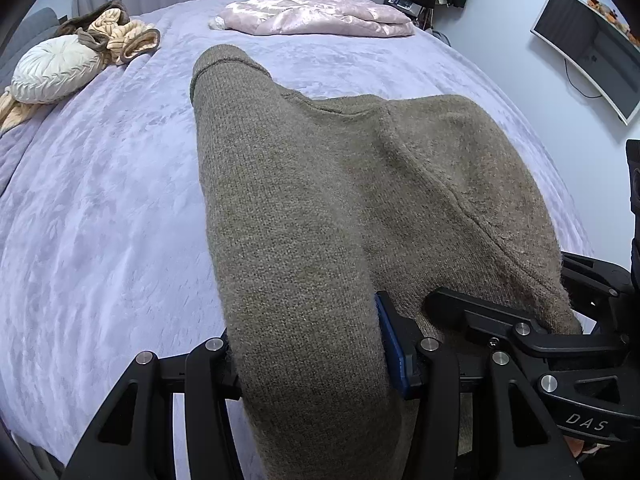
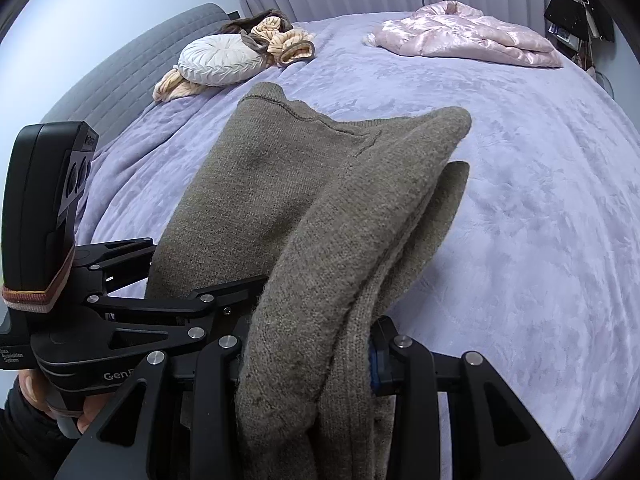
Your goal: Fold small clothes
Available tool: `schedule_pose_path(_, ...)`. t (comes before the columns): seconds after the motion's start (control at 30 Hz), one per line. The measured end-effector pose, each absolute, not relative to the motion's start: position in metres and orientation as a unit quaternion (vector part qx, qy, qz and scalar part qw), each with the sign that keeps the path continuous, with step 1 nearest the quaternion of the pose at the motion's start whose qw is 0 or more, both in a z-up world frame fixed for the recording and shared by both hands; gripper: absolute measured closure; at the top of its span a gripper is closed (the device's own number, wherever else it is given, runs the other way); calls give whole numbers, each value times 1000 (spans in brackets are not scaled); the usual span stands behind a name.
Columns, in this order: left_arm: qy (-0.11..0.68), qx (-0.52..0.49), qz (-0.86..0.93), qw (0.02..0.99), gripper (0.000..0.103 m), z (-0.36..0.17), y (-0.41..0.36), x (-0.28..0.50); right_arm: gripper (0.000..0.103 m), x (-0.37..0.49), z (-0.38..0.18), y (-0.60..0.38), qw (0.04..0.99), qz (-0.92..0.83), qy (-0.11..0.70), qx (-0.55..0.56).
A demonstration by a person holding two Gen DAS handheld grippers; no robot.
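Observation:
An olive-brown knit garment (image 1: 320,200) lies stretched over the lilac bed, its far hem toward the pillows. My left gripper (image 1: 316,364) is shut on its near left edge, the fabric bunched between the jaws and draping over them. In the right wrist view the same knit garment (image 2: 312,208) hangs in thick folds from my right gripper (image 2: 308,364), which is shut on its near right edge. The two grippers sit close side by side: the right gripper (image 1: 520,328) shows at the lower right of the left view, and the left gripper (image 2: 172,304) with a hand (image 2: 36,396) shows at the lower left of the right view.
The lilac bedspread (image 1: 100,220) has a round white cushion (image 1: 56,68) and tan striped clothing (image 1: 120,36) at the far left, and a folded pink satin garment (image 1: 316,16) at the far side. A wall monitor (image 1: 592,48) hangs on the right. A grey headboard (image 2: 120,72) lines the left.

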State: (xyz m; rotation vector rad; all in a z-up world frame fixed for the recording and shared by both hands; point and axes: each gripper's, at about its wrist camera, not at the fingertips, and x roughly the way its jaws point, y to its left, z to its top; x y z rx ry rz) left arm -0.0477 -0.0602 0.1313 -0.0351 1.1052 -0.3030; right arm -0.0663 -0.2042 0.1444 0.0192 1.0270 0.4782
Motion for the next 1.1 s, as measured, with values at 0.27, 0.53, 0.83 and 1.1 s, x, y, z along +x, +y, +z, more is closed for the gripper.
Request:
schedule_pose_path(0.27,517,-13,-141,844,50,133,-58,-65,63,-77,145,-201,846,226,482,9)
schedule_pose_path(0.53,521,-13,-141,842,50,125,-56,-79,63,-89,138,-199,843,226,488,12)
schedule_pose_path(0.83,522,-15,-140,841,50,114,-55,-88,63,-99,125,-196,841,226,491,9)
schedule_pose_path(1.1,537,-24,-134,832,50,87,-52,-85,63,-94,91,-201,831,229,505,30)
